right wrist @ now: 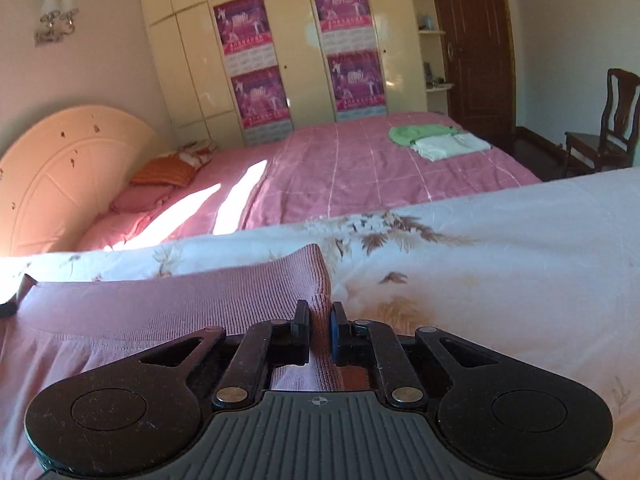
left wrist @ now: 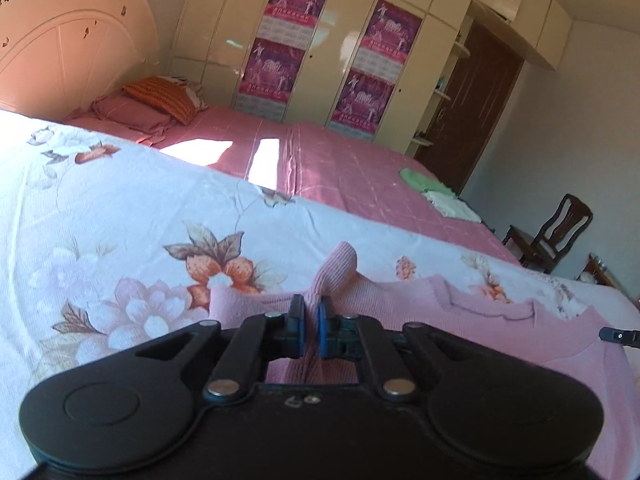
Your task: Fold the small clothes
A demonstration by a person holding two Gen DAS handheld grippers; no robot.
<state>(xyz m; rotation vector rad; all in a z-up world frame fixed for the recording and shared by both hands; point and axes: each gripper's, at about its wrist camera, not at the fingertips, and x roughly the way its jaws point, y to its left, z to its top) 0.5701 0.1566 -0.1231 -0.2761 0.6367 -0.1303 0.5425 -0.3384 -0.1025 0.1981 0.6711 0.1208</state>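
Observation:
A pink knit garment (left wrist: 480,320) lies spread on a white floral quilt (left wrist: 120,208). My left gripper (left wrist: 311,306) is shut on one of its edges, and a fold of the pink knit (left wrist: 338,266) sticks up between and beyond the blue pads. In the right wrist view the same garment (right wrist: 180,300) stretches away to the left. My right gripper (right wrist: 320,312) is shut on its near right corner, with the knit pinched between the pads. The tip of the right gripper (left wrist: 618,335) shows at the far right of the left wrist view.
Beyond the floral quilt (right wrist: 500,240) lies a pink checked bedspread (right wrist: 340,168). On it sit a folded green cloth (right wrist: 420,133) and a folded white cloth (right wrist: 448,147). Pillows (right wrist: 164,176) lie by the headboard (right wrist: 60,168). Behind are a wardrobe (right wrist: 200,60) and a wooden chair (right wrist: 612,128).

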